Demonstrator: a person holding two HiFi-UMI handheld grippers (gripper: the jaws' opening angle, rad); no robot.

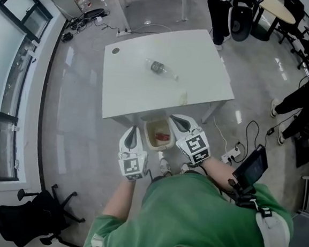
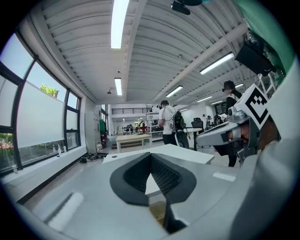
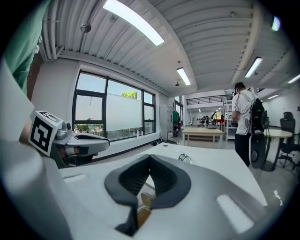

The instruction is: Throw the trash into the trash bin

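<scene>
While grey floor (image 1: 69, 118) is spreading across the whole room, a white table (image 1: 140, 100) is standing in the middle of the head view, with tall windows (image 1: 7, 80) running along the left wall. A person in a green shirt (image 1: 199, 221) is filling the lower edge of that view, standing just before the table's near edge. A black office chair (image 1: 33, 220) is lying tipped on the floor at the lower left, well apart from the table. Other people (image 1: 220, 13) are standing beyond the table's far side.

A beige trash bin (image 1: 148, 140) is sitting on the floor at the table's near edge, partly under it, and something red (image 1: 162, 136) is lying inside it. The left gripper (image 1: 133, 130) is hovering just left of the bin and the right gripper (image 1: 174, 119) just right of it, so the bin is showing between them. Each gripper view is showing its dark pads meeting at the tip, so both pairs of jaws are pressing together with nothing between them.

A clear plastic bottle (image 1: 160, 68) is lying on its side on the tabletop, toward the far half and well apart from both grippers. A small pale scrap (image 1: 183, 98) is resting near the table's near right edge.
</scene>
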